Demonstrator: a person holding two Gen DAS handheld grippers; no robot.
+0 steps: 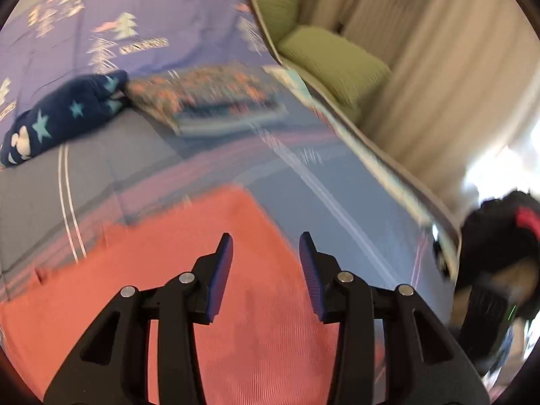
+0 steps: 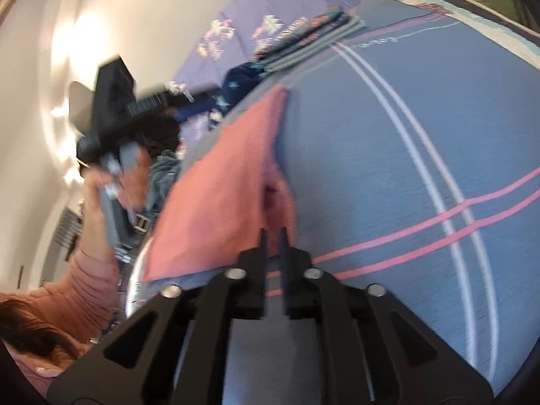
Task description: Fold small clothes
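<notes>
A salmon-pink garment (image 1: 209, 270) lies flat on the blue striped bedsheet (image 1: 337, 182). My left gripper (image 1: 266, 246) is open and empty, hovering above the garment. In the right wrist view the same pink garment (image 2: 219, 189) lies folded along the bed's near edge. My right gripper (image 2: 274, 233) has its jaws nearly closed on a raised fold of the pink garment at its right edge. The left gripper (image 2: 114, 108) shows there held up in a hand, blurred.
A stack of folded patterned clothes (image 1: 209, 98) and a dark blue star-print garment (image 1: 64, 114) lie at the back of the bed on a purple quilt (image 1: 135, 10). Green cushions (image 1: 334, 60) and curtains are to the right. More clothes (image 2: 162, 175) lie off the bed's edge.
</notes>
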